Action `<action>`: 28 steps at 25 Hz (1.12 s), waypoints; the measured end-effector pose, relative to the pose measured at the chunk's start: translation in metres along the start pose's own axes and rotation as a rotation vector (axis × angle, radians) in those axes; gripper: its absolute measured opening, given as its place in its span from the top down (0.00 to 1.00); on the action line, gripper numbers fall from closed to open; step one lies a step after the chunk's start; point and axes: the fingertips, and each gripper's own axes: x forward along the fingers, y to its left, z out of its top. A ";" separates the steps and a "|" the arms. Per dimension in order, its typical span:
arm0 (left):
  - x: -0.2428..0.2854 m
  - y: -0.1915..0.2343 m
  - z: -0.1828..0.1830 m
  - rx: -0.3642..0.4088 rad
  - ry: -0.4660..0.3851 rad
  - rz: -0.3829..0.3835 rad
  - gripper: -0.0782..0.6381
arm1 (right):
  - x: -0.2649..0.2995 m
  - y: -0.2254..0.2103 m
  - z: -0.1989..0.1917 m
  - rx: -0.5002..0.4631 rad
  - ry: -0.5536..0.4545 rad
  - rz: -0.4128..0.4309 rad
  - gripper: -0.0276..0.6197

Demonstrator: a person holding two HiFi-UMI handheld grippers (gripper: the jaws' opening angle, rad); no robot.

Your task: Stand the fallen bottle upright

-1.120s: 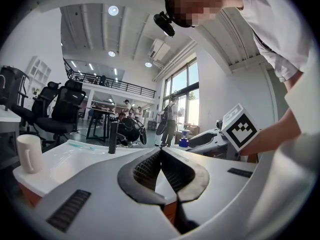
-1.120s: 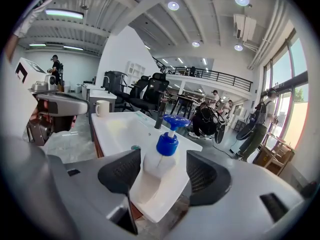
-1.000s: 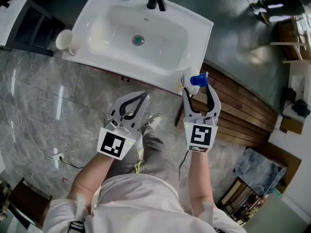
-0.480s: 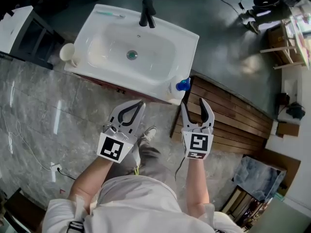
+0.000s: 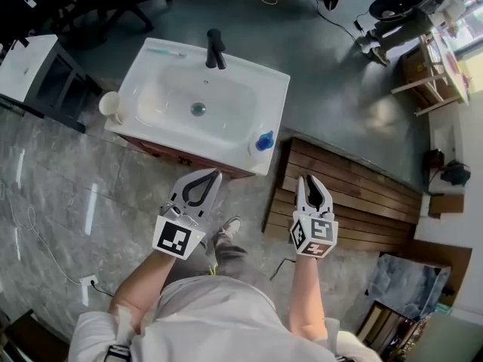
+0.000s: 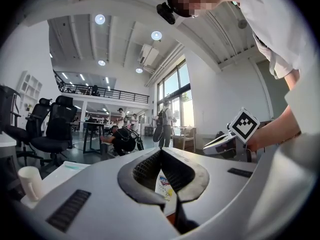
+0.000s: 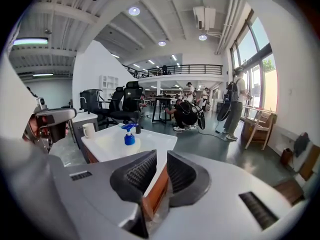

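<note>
The bottle (image 5: 264, 141), white with a blue pump top, stands upright on the front right corner of the white sink (image 5: 226, 138). Neither gripper touches it. My right gripper (image 5: 310, 179) hangs over the wooden decking, well short of the sink; its jaws are closing to a narrow gap with nothing between them. In the right gripper view the bottle (image 7: 130, 140) shows beyond the right gripper (image 7: 162, 156), to the left. My left gripper (image 5: 214, 175) is near the sink's front, its tips together and empty. The bottle's label (image 6: 164, 183) shows through the left gripper (image 6: 161, 153).
A black faucet (image 5: 215, 49) and a toothbrush (image 5: 167, 52) are at the sink's back, a cream cup (image 5: 111, 105) at its left end. Wooden decking (image 5: 355, 191) lies to the right, a dark cabinet (image 5: 34, 74) to the left. Office chairs (image 7: 122, 101) and people stand farther off.
Both grippers have drawn back from the sink. The right jaws, wide beside the bottle's top a second ago, have left it and narrowed. The bottle stays upright.
</note>
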 end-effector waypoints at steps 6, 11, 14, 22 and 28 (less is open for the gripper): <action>-0.003 -0.003 0.025 0.032 -0.036 0.015 0.87 | -0.019 -0.017 0.021 0.018 -0.065 -0.022 0.87; -0.008 -0.005 0.043 0.052 -0.051 0.035 0.87 | -0.045 -0.019 0.065 0.026 -0.183 0.010 0.88; -0.010 -0.009 0.055 0.066 -0.064 0.046 0.87 | -0.068 -0.023 0.097 0.010 -0.261 0.024 0.88; -0.016 -0.018 0.082 0.103 -0.090 0.050 0.87 | -0.107 -0.022 0.130 -0.097 -0.363 0.077 0.89; -0.018 -0.003 0.103 0.144 -0.103 0.108 0.87 | -0.130 -0.022 0.135 -0.070 -0.406 0.091 0.89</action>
